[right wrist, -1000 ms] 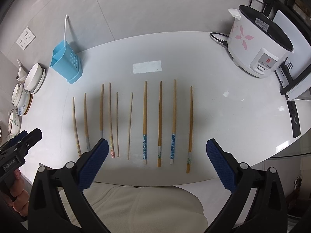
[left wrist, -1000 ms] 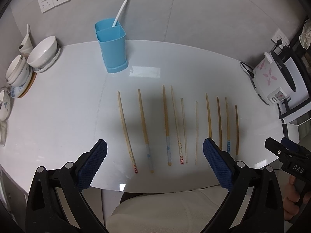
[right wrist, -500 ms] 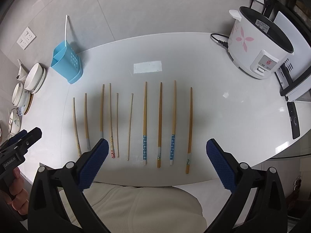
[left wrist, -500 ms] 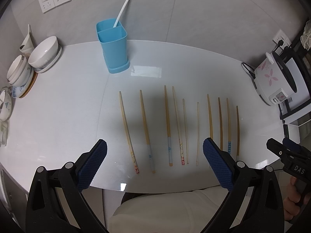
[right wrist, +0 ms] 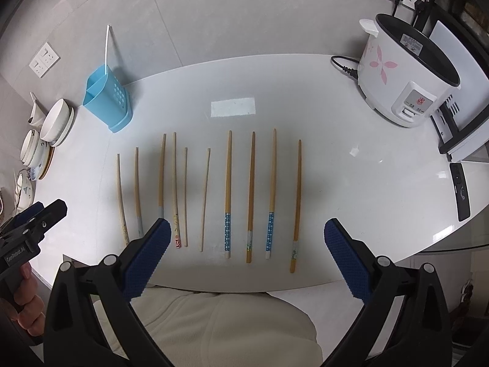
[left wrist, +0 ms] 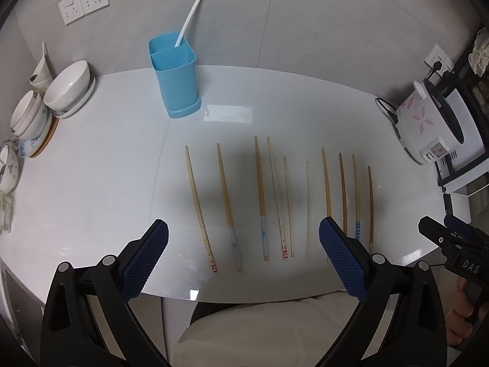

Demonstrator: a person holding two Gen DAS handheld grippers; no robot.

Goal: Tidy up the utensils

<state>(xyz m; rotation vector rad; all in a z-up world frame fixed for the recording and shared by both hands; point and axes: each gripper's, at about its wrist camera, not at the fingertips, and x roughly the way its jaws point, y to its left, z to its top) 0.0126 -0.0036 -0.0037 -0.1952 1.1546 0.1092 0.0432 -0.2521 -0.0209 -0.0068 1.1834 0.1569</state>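
Several wooden chopsticks (left wrist: 260,195) lie side by side in a row on the white table (left wrist: 91,183), also seen in the right wrist view (right wrist: 227,192). A blue two-compartment utensil holder (left wrist: 177,76) stands at the back left with a white stick in it; it also shows in the right wrist view (right wrist: 105,104). My left gripper (left wrist: 244,232) is open and empty, held above the near ends of the left chopsticks. My right gripper (right wrist: 247,232) is open and empty above the near ends of the right chopsticks.
Stacked white bowls and plates (left wrist: 67,88) stand at the table's left edge. A white rice cooker (right wrist: 403,73) with a cord stands at the back right, with a dark remote (right wrist: 460,191) near the right edge. The person's lap is below the table's front edge.
Both grippers have drawn back and down slightly, so the table and chopsticks sit a little higher in view. Both stay open. Nothing on the table has moved.
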